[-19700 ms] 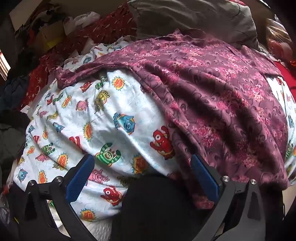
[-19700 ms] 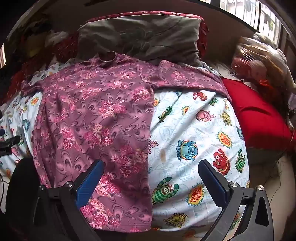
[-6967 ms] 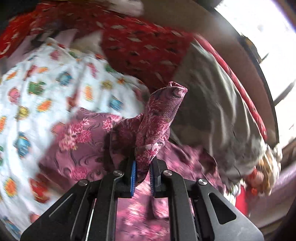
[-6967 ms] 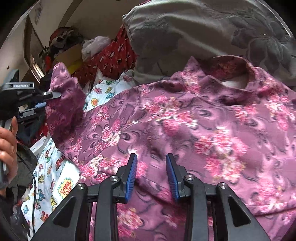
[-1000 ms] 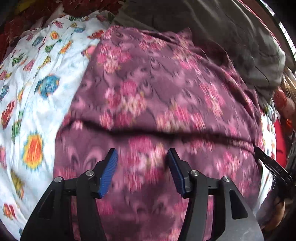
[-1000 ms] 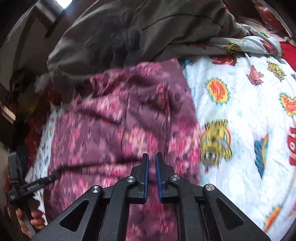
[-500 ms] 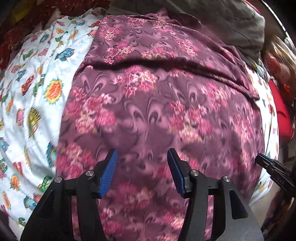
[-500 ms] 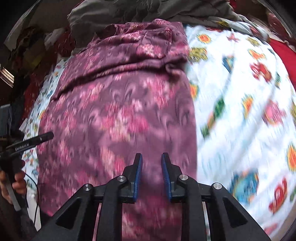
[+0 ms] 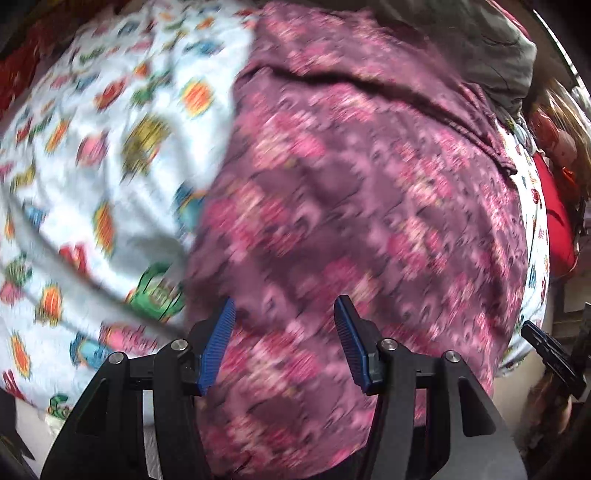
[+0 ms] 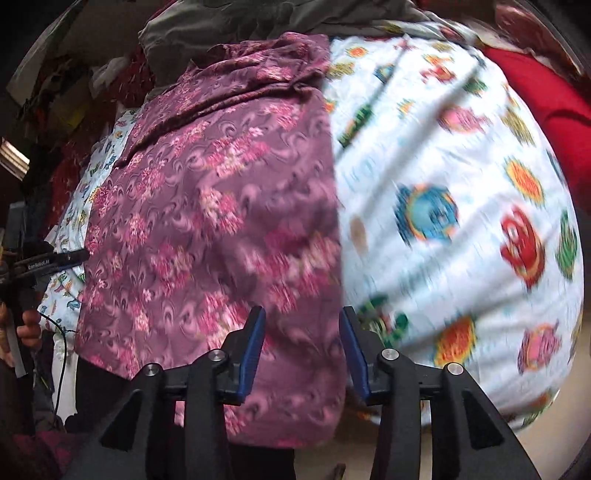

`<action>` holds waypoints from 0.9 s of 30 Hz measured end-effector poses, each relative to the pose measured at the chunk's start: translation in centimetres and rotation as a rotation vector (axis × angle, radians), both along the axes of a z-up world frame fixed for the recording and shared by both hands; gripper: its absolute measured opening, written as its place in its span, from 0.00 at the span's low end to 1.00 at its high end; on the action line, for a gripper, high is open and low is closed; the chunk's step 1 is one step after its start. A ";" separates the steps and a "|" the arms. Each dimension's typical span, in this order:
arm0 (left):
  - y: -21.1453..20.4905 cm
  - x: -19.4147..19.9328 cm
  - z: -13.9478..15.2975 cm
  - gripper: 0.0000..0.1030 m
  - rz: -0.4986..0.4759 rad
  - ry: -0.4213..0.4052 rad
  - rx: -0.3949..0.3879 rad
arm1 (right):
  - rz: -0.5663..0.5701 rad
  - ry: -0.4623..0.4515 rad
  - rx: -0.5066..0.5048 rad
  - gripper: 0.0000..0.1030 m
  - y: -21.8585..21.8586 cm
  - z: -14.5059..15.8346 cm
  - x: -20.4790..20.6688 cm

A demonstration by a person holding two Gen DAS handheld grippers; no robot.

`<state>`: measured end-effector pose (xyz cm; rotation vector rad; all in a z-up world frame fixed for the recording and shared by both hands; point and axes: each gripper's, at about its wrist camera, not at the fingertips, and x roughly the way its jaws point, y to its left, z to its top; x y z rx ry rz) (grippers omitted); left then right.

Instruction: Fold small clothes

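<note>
Lying flat on the cartoon-print sheet, the purple floral garment ran lengthwise, sleeves folded in, its top edge against a grey pillow. Left gripper hovered above the garment's lower part, jaws spread, nothing between the pads. Right gripper hung over the garment's right edge; its jaws had just been opening, empty. A red cushion sat far right.

Soft daylight fills both fisheye views; motion blur smears the patterned fabrics, worst at lower centre, while dark vignetting curves the corners.
</note>
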<state>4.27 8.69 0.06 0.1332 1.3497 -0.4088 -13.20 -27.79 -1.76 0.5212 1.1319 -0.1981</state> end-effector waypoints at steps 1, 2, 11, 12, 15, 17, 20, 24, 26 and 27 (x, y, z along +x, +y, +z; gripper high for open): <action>1.0 -0.6 -0.2 0.53 0.004 0.023 0.000 | -0.011 0.000 0.013 0.42 -0.2 -0.3 -0.6; 1.6 -0.9 -0.5 0.53 0.006 0.040 -0.002 | -0.016 -0.002 0.023 0.43 -0.3 -0.6 -0.9; 6.7 -4.2 -2.4 0.53 0.025 0.191 -0.073 | -0.046 -0.018 0.222 0.54 -0.7 -5.0 -4.7; 7.0 -4.4 -2.6 0.53 0.028 0.201 -0.077 | -0.058 -0.016 0.249 0.55 -0.8 -5.7 -5.0; 8.1 -4.6 -2.9 0.54 0.053 0.243 -0.103 | -0.097 -0.021 0.341 0.55 -1.1 -7.5 -5.7; 8.4 -4.6 -3.3 0.54 0.061 0.272 -0.120 | -0.127 -0.041 0.419 0.55 -1.4 -8.5 -6.0; 8.8 -4.8 -3.7 0.62 0.057 0.289 -0.132 | -0.133 -0.066 0.503 0.55 -1.3 -9.4 -5.8; 9.2 -4.6 -4.3 0.63 0.085 0.335 -0.192 | -0.126 -0.085 0.566 0.55 -0.9 -10.0 -5.6; 9.5 -4.9 -4.9 0.63 0.092 0.377 -0.234 | -0.113 -0.105 0.588 0.55 -0.6 -9.8 -5.5; 9.4 -5.2 -5.0 0.63 0.088 0.380 -0.246 | -0.099 -0.119 0.598 0.55 -0.4 -9.7 -5.5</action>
